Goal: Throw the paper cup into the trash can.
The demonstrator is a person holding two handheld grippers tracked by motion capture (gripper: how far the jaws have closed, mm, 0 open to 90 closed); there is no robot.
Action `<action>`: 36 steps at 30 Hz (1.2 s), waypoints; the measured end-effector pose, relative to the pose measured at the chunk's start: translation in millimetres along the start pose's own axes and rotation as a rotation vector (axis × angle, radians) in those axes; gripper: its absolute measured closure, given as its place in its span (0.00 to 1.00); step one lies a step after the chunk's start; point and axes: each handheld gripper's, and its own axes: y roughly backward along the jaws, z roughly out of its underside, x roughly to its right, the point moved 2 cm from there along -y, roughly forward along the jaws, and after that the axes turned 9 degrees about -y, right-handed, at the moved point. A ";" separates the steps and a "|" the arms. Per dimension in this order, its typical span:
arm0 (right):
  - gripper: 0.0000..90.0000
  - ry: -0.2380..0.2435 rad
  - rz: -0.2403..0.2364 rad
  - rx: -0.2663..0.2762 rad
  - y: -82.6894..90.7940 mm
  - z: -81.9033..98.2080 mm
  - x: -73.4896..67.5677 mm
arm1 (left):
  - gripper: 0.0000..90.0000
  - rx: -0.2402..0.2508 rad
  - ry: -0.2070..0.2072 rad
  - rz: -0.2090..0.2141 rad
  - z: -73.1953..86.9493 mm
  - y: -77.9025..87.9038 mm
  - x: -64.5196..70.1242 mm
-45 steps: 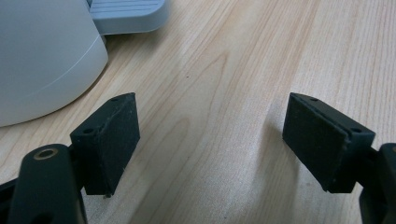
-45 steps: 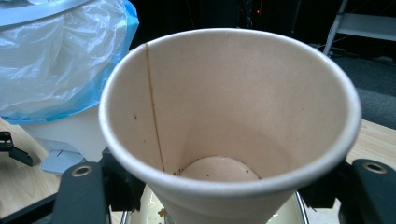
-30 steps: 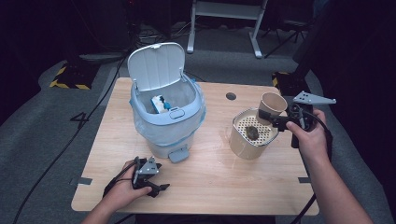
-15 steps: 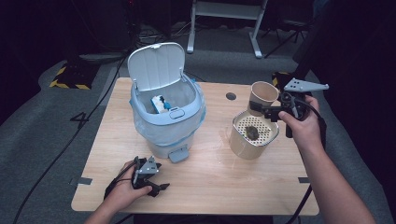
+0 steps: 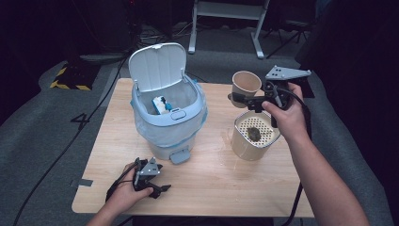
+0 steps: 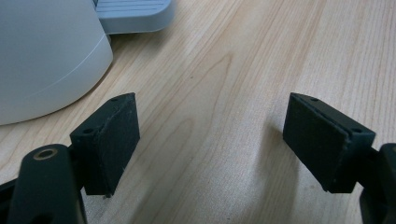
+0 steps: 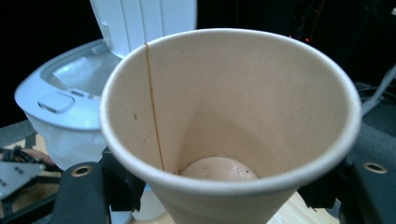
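On the table (image 5: 211,188), seen from the high view, a pale blue pedal bin (image 5: 167,117) stands with its lid (image 5: 157,66) flipped up. A small blue and white packet (image 5: 161,104) lies inside it. The right gripper (image 5: 244,100) holds a paper cup (image 5: 246,84) up in the air, above the far edge of a cream tub (image 5: 253,136). The tub has a strainer top with holes, and a dark lump (image 5: 253,133) sits on it. A second ago the cup was lower and more to the right, beside the tub. Now it is higher and nearer the bin. My guess is the cup is on its way to the bin, but it is not over the opening yet. The left gripper (image 5: 155,183) rests near the front edge of the table, just in front of the bin, in the same spot as before.

In the left gripper view, the two black pads (image 6: 109,140) are spread wide with only bare wood between them. The bin's white side (image 6: 46,51) and its grey foot pedal (image 6: 133,14) are close by.

In the right gripper view, the jaws pinch the paper cup (image 7: 233,116) from both sides. The cup is empty, with a thin brown drip line down its inside and a bit of brown on the bottom. Behind it is the open bin (image 7: 70,102) with its lid (image 7: 144,18) up.
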 end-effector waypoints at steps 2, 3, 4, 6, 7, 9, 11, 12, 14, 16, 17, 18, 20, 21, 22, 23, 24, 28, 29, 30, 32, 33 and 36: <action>0.34 0.008 -0.009 -0.002 -5.5 -4.1 -4.7 | 0.21 0.001 0.001 0.001 0.0 -0.1 0.1; 0.34 0.012 -0.013 -0.001 -8.3 -6.1 -6.8 | 0.21 0.001 0.001 0.001 0.0 -0.1 0.1; 0.34 0.012 -0.018 0.001 -11.1 -8.2 -9.2 | 0.21 0.000 0.000 0.000 0.0 0.0 0.0; 0.34 0.014 -0.030 0.008 -16.5 -12.0 -14.1 | 0.21 0.001 0.001 0.001 0.0 -0.1 0.1; 0.34 0.016 -0.033 0.008 -19.1 -13.6 -16.8 | 0.21 0.000 0.000 0.000 0.0 0.0 0.0; 0.34 0.017 -0.045 0.027 -24.5 -16.7 -22.6 | 0.21 0.002 0.001 0.001 -0.1 -0.1 0.1; 0.34 0.006 -0.065 0.043 -30.4 -19.3 -27.9 | 0.21 0.001 0.001 0.000 0.0 -0.1 0.1; 0.34 0.000 -0.071 0.052 -33.4 -20.5 -30.1 | 0.21 0.003 0.001 0.002 -0.1 -0.1 0.2; 0.34 -0.010 -0.080 0.064 -39.0 -23.1 -34.0 | 0.21 0.001 0.001 0.001 0.0 -0.1 0.1; 0.34 -0.011 -0.087 0.072 -43.8 -25.3 -37.1 | 0.21 0.001 0.002 0.003 -0.3 -0.4 0.1; 0.34 -0.010 -0.093 0.074 -47.7 -26.7 -39.6 | 0.21 0.001 0.004 0.005 -0.3 -0.7 0.1; 0.34 -0.009 -0.094 0.076 -50.1 -27.4 -41.1 | 0.20 0.002 0.002 0.003 -0.6 -0.9 -0.2; 0.34 -0.002 -0.096 0.068 -56.7 -29.3 -45.8 | 0.20 0.002 0.003 0.005 -0.9 -1.3 -0.3; 0.34 0.002 -0.100 0.067 -60.0 -30.3 -48.4 | 0.20 0.002 0.004 0.007 -0.9 -1.4 -0.2; 0.34 0.006 -0.104 0.067 -63.2 -31.4 -51.1 | 0.20 0.001 0.004 0.007 -0.9 -1.4 -0.2; 0.34 0.012 -0.108 0.070 -67.2 -32.9 -54.4 | 0.20 0.001 0.004 0.007 -0.9 -1.4 -0.2; 0.34 0.013 -0.112 0.072 -69.4 -33.9 -56.5 | 0.20 0.001 0.003 0.007 -0.9 -1.4 -0.2; 0.33 0.016 -0.132 0.075 -82.3 -37.5 -66.5 | 0.20 0.000 0.002 0.007 -0.9 -1.3 -0.3; 0.33 0.020 -0.134 0.071 -86.6 -38.1 -69.2 | 0.20 0.000 0.002 0.007 -0.9 -1.3 -0.3; 0.33 0.023 -0.133 0.070 -89.0 -38.4 -70.5 | 0.20 0.000 0.002 0.007 -0.9 -1.4 -0.3; 0.33 0.024 -0.136 0.069 -96.3 -39.4 -74.2 | 0.20 0.001 0.003 0.007 -0.9 -1.4 -0.2; 0.33 0.026 -0.135 0.070 -99.4 -39.9 -75.4 | 0.20 0.001 0.003 0.007 -0.9 -1.4 -0.1; 0.33 0.015 -0.146 0.070 -108.6 -41.0 -79.4 | 0.20 0.002 0.004 0.006 -0.9 -1.5 -0.1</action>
